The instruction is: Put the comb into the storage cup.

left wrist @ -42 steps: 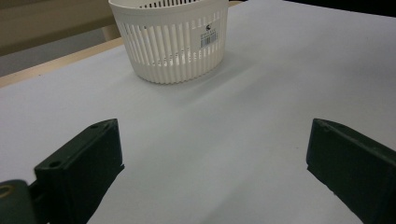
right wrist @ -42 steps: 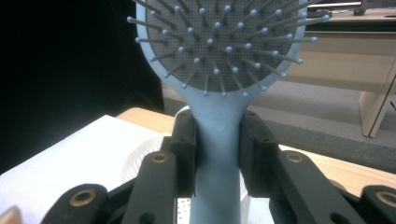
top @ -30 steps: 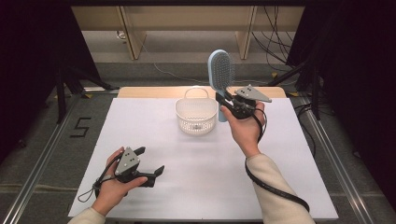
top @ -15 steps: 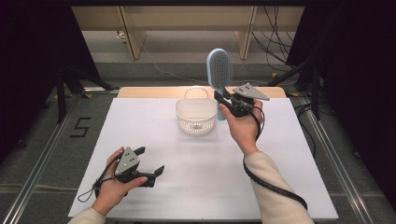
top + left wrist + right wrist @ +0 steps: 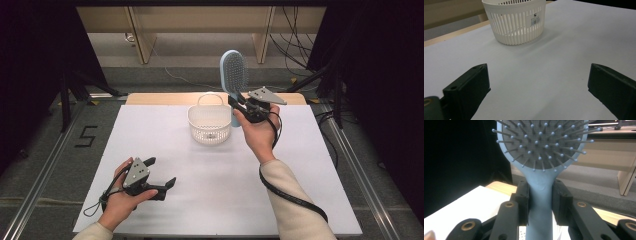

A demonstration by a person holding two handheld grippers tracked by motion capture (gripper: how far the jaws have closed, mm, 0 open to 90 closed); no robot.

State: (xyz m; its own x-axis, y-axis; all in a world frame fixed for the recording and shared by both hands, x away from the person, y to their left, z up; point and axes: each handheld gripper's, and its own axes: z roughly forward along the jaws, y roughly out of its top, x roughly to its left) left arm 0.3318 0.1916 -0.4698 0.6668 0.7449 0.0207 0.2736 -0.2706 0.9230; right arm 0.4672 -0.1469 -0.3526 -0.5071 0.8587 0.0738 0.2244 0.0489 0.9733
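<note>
Light blue plastic hairbrush (image 5: 233,72) with grey bristles stands straight up in the air, just to the right of the small white plastic basket (image 5: 209,123) with slotted sides. The right gripper (image 5: 242,106) pinches the brush by its handle, with one black jaw pressed on each side. The brush head is above the jaws and its bristles face the person. The basket sits on the white table (image 5: 300,165), near the far edge. The left gripper (image 5: 161,175) rests low on the table near the front edge, well apart from the basket, with its jaws spread wide and nothing between them.
</note>
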